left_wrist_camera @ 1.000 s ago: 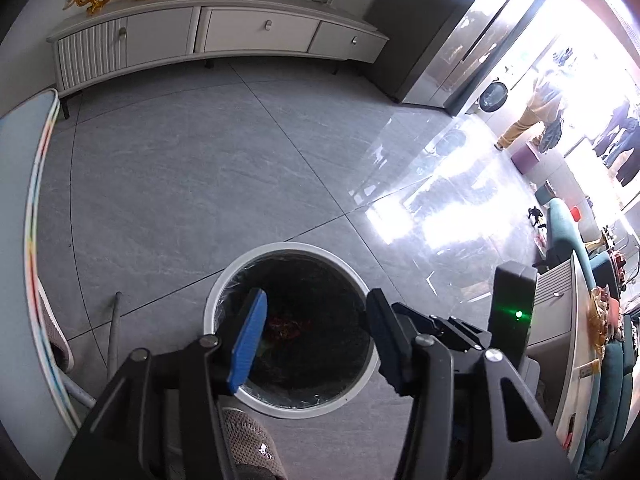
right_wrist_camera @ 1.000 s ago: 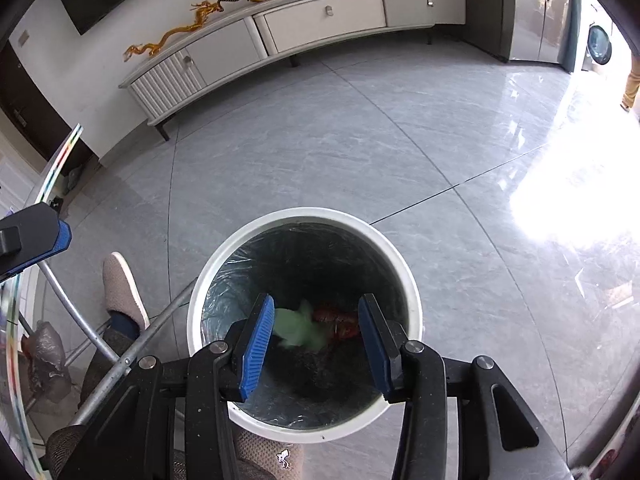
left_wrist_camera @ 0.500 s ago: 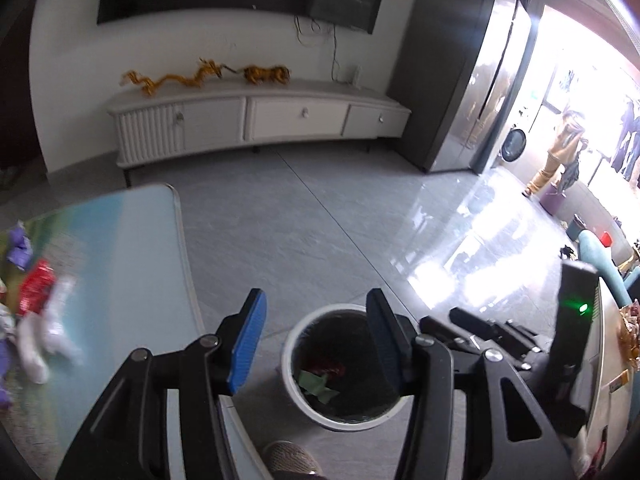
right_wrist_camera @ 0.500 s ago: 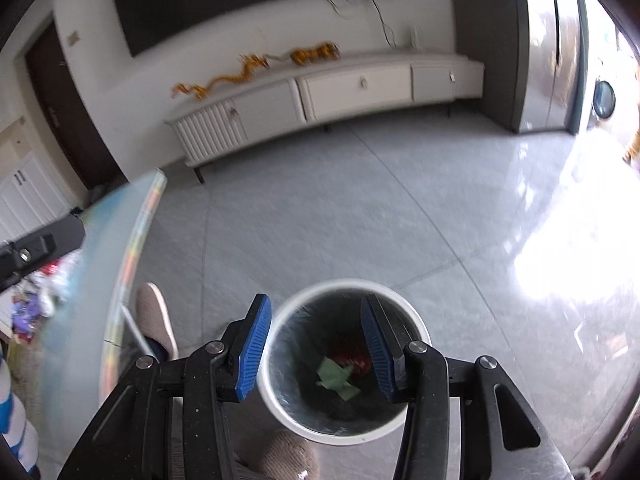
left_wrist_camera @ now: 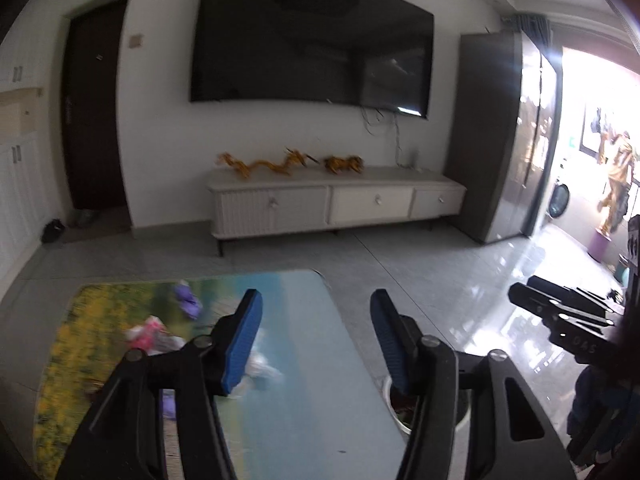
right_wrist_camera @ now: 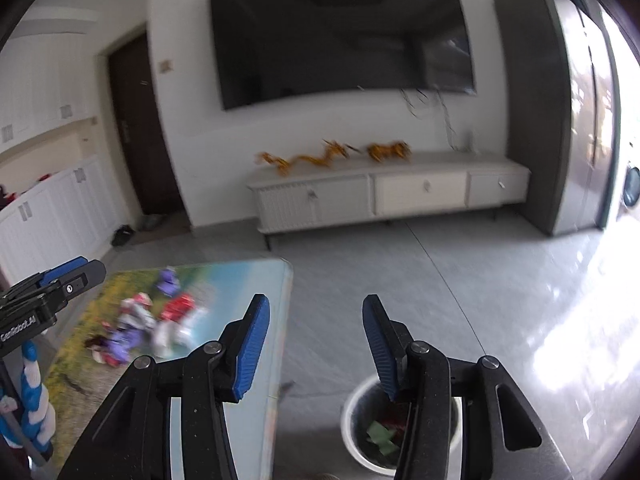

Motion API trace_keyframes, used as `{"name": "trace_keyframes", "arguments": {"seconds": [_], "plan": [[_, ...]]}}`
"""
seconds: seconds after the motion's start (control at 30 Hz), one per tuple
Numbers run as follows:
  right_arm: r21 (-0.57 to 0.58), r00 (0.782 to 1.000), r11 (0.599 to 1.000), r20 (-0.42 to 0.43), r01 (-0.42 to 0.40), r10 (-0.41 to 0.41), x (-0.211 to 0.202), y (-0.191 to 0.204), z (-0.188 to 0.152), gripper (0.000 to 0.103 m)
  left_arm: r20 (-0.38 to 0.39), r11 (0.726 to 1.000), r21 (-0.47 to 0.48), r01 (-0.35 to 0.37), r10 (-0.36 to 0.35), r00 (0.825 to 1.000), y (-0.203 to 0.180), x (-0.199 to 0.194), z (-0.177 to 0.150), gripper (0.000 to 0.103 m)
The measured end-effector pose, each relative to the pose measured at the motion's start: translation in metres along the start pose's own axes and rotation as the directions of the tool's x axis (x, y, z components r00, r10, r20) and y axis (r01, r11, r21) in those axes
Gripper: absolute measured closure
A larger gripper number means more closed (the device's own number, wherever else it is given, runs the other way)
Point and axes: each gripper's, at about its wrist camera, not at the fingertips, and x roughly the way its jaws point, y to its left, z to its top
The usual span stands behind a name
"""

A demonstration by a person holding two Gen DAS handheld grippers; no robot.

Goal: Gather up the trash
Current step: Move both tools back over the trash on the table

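Bare tabletop (left_wrist_camera: 304,400) beside wrappers (right_wrist_camera: 160,320)

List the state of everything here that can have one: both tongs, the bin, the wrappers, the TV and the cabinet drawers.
Left tongs: open, empty, jaws just widened.
Right tongs: open, empty, jaws just widened.
Trash bin: upright on the floor, uncovered, green and red scraps inside.
Wrappers: loose on the table, not collected.
TV: off.
Cabinet drawers: shut.

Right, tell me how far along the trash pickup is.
Done: green and red scraps lie in the white bin. In hand: nothing; the left gripper and right gripper have jaws open and empty, having just been opening. Left: a pile of wrappers on the table.
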Motion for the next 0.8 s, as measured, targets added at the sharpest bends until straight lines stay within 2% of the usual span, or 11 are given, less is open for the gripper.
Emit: {"name": "trace_keyframes", "arguments": {"seconds": [0.17,0.33,0.47,0.63,0.8], "plan": [[-0.078,0.997,0.995,0.047,-0.062,0.065,-0.023,0.048,0.021,0.054,0.101,0.994,-0.04,-0.105,0.108,0.989,0.051,-0.062,0.009,0.042],[-0.133,0.987,0.983,0.084,-0.125,0.137,-0.046,0.084,0.037,0.054,0.159,0.983,-0.081,-0.163,0.174,0.972,0.087,-0.112,0.009,0.042],[-0.166,0.979,0.973,0.096,-0.16,0.178,-0.056,0.106,0.045,0.054,0.205,0.972,-0.095,-0.213,0.228,0.952,0.109,-0.15,0.005,0.042],[-0.2,0.972,0.961,0.097,-0.191,0.213,-0.061,0.131,0.047,0.054,0.226,0.958,-0.107,-0.265,0.283,0.932,0.127,-0.175,-0.002,0.042],[-0.246,0.972,0.949,0.073,-0.2,0.224,-0.054,0.152,0.053,0.054,0.203,0.943,-0.095,-0.319,0.332,0.921,0.147,-0.178,-0.01,0.042]]}}
